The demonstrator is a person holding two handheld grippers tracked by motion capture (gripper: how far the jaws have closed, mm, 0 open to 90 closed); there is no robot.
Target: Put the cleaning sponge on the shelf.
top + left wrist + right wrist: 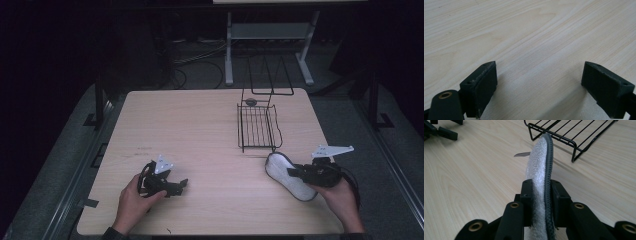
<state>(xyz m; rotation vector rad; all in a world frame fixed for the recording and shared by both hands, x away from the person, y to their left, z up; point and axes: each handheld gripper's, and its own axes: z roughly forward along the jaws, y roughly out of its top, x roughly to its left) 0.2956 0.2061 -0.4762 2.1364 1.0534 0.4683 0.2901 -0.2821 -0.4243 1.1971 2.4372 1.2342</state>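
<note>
Desk [200,130] of pale wood grain carries everything here, and no brand, label or writing can be read on it or on anything that stands on it. A black wire rack [257,125] sits on its far right part, its floor a row of thin parallel bars with a raised rim, and a taller wire frame rises behind it. In the right gripper view the rack's near corner stands on a short leg just beyond the insole's tip.

The insole [287,175] lies at the desk's right near side, just in front of the rack. It is long and flat, rounded at the far end, with a white fuzzy face and a dark stitched edge running round it. In the right gripper view it stands on edge between the jaws, the white fleece to the left and the dark rim to the right; a small grey tab sticks out from its left side near the tip.

The right gripper [305,173] has its jaws clamped on the insole near its rear part, both pads pressed against its sides.

The left gripper [175,186] rests at the near left of the desk, well apart from the insole, held in the left hand [132,200]. Its jaws stand wide apart over bare wood.
</note>
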